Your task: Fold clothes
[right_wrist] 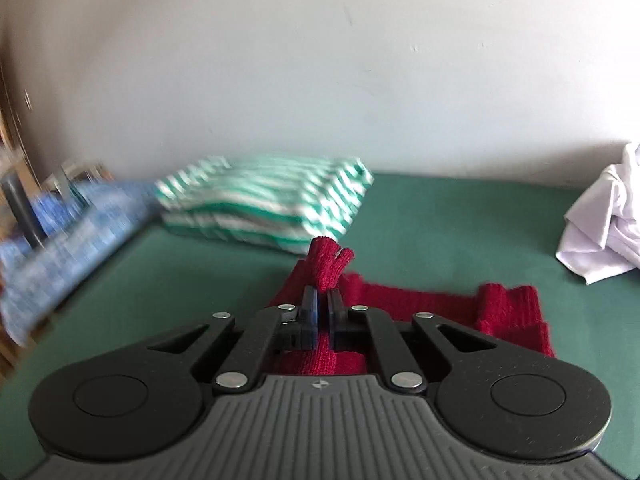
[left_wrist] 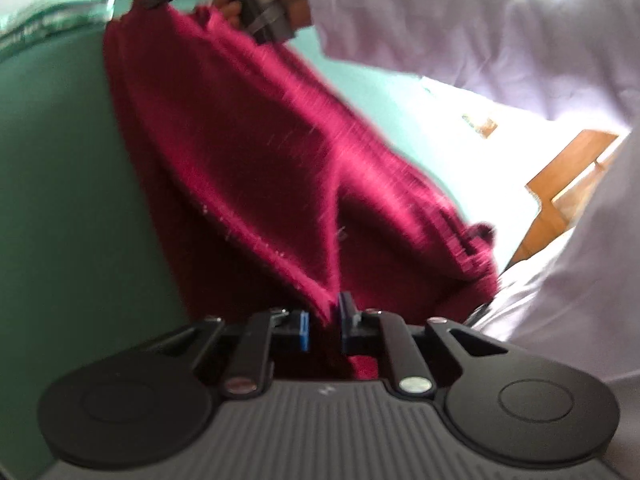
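1. My right gripper (right_wrist: pixel 322 304) is clamped on a corner tuft of the red knit garment (right_wrist: pixel 420 304); my left gripper (left_wrist: pixel 325 322) pinches another edge.
2. Garment spans between them over the green table (right_wrist: pixel 440 216), long axis running gripper to gripper.
3. Risk: the left bite looks thin; stretchy knit may slip under tension.

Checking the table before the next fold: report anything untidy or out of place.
The white garment lies crumpled at the table's right edge, unlike the neatly folded striped stack. A blue cloth hangs off the left edge. Nothing looks damaged.
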The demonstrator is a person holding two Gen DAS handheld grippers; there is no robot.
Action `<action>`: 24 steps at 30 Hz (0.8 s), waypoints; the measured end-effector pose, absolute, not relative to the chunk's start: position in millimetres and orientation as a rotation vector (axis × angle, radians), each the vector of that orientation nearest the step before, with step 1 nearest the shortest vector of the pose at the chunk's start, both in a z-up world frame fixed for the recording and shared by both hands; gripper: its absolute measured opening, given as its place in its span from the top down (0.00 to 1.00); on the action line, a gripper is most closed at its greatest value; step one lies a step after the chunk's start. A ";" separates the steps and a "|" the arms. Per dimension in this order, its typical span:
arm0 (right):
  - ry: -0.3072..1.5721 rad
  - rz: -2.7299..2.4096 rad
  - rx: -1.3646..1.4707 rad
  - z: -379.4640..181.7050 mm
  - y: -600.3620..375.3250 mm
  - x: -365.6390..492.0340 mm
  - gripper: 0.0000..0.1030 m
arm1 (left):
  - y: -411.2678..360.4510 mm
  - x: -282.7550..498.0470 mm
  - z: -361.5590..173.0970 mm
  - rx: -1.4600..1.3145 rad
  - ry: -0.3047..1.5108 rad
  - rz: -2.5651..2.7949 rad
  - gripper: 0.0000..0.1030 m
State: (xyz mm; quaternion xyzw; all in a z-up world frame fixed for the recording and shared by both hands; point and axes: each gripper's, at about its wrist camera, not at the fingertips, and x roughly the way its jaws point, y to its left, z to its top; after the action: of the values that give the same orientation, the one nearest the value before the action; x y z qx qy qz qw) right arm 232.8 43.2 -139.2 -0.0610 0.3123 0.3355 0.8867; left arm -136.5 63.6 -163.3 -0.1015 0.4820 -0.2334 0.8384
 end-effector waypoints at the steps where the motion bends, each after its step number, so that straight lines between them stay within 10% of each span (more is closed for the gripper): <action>1: 0.657 0.669 -0.168 -147.5 46.0 233.9 0.96 | 67.9 -134.8 -164.9 -0.242 1.025 -0.494 0.88; 15: 0.626 0.719 0.018 -140.8 29.5 239.3 0.65 | 57.4 -138.1 -157.2 -0.191 1.016 -0.424 0.89; 18: 0.725 0.764 -0.017 -155.8 54.0 241.9 0.70 | 58.1 -136.8 -160.5 -0.206 1.020 -0.422 0.89; 21: 0.713 0.729 -0.104 -165.6 77.4 241.0 0.98 | 57.9 -135.5 -162.5 -0.221 1.024 -0.407 0.92; 24: 0.694 0.728 -0.033 -162.1 85.6 252.8 0.98 | 63.2 -138.3 -158.2 -0.229 1.012 -0.387 0.93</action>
State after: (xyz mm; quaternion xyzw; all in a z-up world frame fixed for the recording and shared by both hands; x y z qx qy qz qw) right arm 252.8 85.6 -162.1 -0.0159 0.3328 0.3490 0.8759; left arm -138.3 63.2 -158.2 -0.1088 0.4805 -0.1839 0.8506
